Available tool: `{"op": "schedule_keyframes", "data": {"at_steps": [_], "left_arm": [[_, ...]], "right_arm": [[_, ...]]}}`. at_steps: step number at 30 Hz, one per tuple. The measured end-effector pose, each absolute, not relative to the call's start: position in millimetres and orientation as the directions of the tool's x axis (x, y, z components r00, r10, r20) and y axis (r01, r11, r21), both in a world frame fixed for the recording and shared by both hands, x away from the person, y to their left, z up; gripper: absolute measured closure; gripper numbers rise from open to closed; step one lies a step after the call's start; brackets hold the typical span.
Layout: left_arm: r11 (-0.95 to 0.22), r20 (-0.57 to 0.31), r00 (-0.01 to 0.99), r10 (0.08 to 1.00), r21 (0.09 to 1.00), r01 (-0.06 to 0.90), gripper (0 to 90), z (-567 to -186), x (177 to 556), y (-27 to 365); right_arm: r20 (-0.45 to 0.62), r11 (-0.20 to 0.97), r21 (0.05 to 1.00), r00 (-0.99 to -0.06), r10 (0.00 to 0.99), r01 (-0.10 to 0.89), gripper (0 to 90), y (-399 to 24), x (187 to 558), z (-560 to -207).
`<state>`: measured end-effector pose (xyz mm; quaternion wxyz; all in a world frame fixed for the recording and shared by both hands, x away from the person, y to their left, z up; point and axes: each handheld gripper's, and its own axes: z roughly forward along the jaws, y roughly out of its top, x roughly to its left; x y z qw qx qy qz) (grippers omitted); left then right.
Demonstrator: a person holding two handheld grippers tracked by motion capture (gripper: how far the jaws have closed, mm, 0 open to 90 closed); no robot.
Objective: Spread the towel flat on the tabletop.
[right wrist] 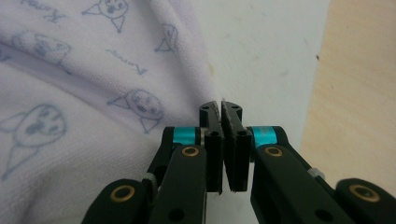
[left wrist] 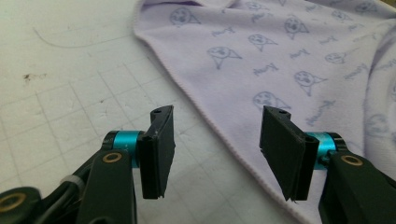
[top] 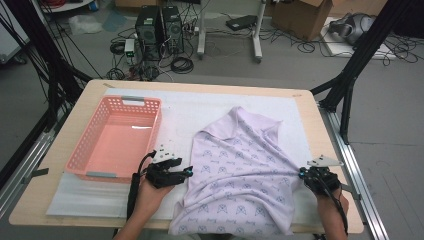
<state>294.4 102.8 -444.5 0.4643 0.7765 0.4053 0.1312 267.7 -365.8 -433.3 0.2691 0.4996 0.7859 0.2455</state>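
Note:
A lilac cloth [top: 240, 170] printed with small cat faces lies rumpled on the white mat [top: 190, 110], and its near edge hangs over the table's front. My left gripper [top: 188, 172] is at the cloth's left edge. In the left gripper view it [left wrist: 217, 116] stands open just above the mat, with the cloth's hem [left wrist: 224, 135] running beneath the gap between the jaws. My right gripper [top: 302, 173] is at the cloth's right edge, where creases in the fabric run toward it. The right gripper view has that gripper [right wrist: 222, 109] shut, pinching the cloth [right wrist: 70, 93] at its border.
A pink slotted basket [top: 85, 145] stands on the left of the mat, with nothing in it. The wooden table [top: 90, 95] ends close to the right gripper, bare wood [right wrist: 355, 84] beside it. Black frame posts and floor cables lie beyond the table.

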Motion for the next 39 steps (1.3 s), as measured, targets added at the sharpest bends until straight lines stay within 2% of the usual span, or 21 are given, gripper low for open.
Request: {"op": "schedule_keyframes", "data": {"at_steps": [2, 4, 5, 9, 11, 15, 16, 17, 18, 20, 22, 30, 35, 36, 38, 39], "left_arm": [[-0.243, -0.167, 0.636, 0.753, 0.828, 0.505, 44.6, -443.0, 299.5, 98.2], [-0.259, -0.151, 0.640, 0.753, 0.827, 0.499, 44.2, -439.3, 307.3, 88.9], [-0.262, -0.143, 0.644, 0.752, 0.830, 0.491, 44.3, -437.9, 310.0, 85.5], [-0.325, -0.071, 0.655, 0.752, 0.825, 0.463, 45.7, -431.7, 326.8, 65.3], [-0.369, -0.025, 0.660, 0.751, 0.813, 0.450, 51.6, -433.1, 334.4, 57.5], [-0.415, 0.012, 0.631, 0.776, 0.762, 0.496, 50.2, -446.6, 342.8, 50.2], [-0.396, 0.000, 0.625, 0.781, 0.773, 0.495, 49.2, -447.5, 342.7, 51.5], [-0.392, -0.009, 0.628, 0.778, 0.775, 0.496, 51.3, -447.9, 342.3, 52.4], [-0.408, -0.005, 0.653, 0.758, 0.777, 0.480, 57.7, -447.4, 339.9, 52.8], [-0.461, 0.054, 0.676, 0.735, 0.772, 0.438, 84.9, -446.9, 333.4, 50.3], [-0.487, 0.087, 0.673, 0.735, 0.759, 0.433, 86.2, -445.3, 329.4, 49.0], [-0.451, 0.038, 0.652, 0.757, 0.753, 0.479, 86.9, -443.6, 305.3, 70.3], [-0.459, 0.002, 0.678, 0.735, 0.737, 0.495, 86.0, -439.1, 289.7, 81.4], [-0.445, 0.002, 0.674, 0.739, 0.752, 0.486, 83.8, -437.4, 290.6, 82.1], [-0.402, -0.013, 0.670, 0.742, 0.791, 0.461, 66.5, -430.8, 298.9, 80.1], [-0.382, -0.025, 0.675, 0.738, 0.809, 0.448, 61.4, -427.2, 303.8, 77.1]], "right_arm": [[-0.115, 0.338, 0.666, -0.356, 0.927, 0.665, 82.7, -370.8, 265.8, -432.5], [-0.063, 0.293, 0.719, -0.361, 0.931, 0.631, 69.8, -373.6, 264.4, -431.2], [-0.027, 0.261, 0.746, -0.364, 0.931, 0.612, 67.1, -374.9, 264.3, -430.2], [-0.009, 0.242, 0.783, -0.379, 0.926, 0.573, 65.5, -372.6, 264.3, -427.2], [-0.013, 0.247, 0.792, -0.390, 0.921, 0.559, 65.4, -369.3, 264.0, -426.8], [-0.010, 0.260, 0.794, -0.415, 0.910, 0.549, 65.5, -365.8, 264.1, -427.4], [-0.012, 0.261, 0.796, -0.417, 0.909, 0.546, 65.5, -365.4, 263.7, -427.4], [-0.017, 0.264, 0.799, -0.419, 0.908, 0.541, 65.8, -365.6, 263.3, -427.4], [-0.016, 0.262, 0.802, -0.419, 0.908, 0.537, 65.9, -365.6, 262.8, -427.4], [-0.009, 0.258, 0.803, -0.421, 0.907, 0.538, 65.9, -366.2, 262.1, -427.4], [-0.001, 0.256, 0.801, -0.427, 0.904, 0.542, 65.6, -366.3, 261.3, -428.3], [0.012, 0.259, 0.804, -0.450, 0.893, 0.536, 65.3, -364.8, 258.3, -428.9], [0.019, 0.246, 0.806, -0.439, 0.898, 0.538, 65.5, -367.0, 257.1, -428.8], [0.019, 0.246, 0.807, -0.440, 0.898, 0.537, 65.5, -367.0, 257.0, -428.6], [0.019, 0.245, 0.810, -0.441, 0.897, 0.533, 64.6, -366.1, 257.6, -427.7], [0.017, 0.246, 0.812, -0.443, 0.896, 0.529, 64.4, -365.3, 258.0, -427.4]]}}
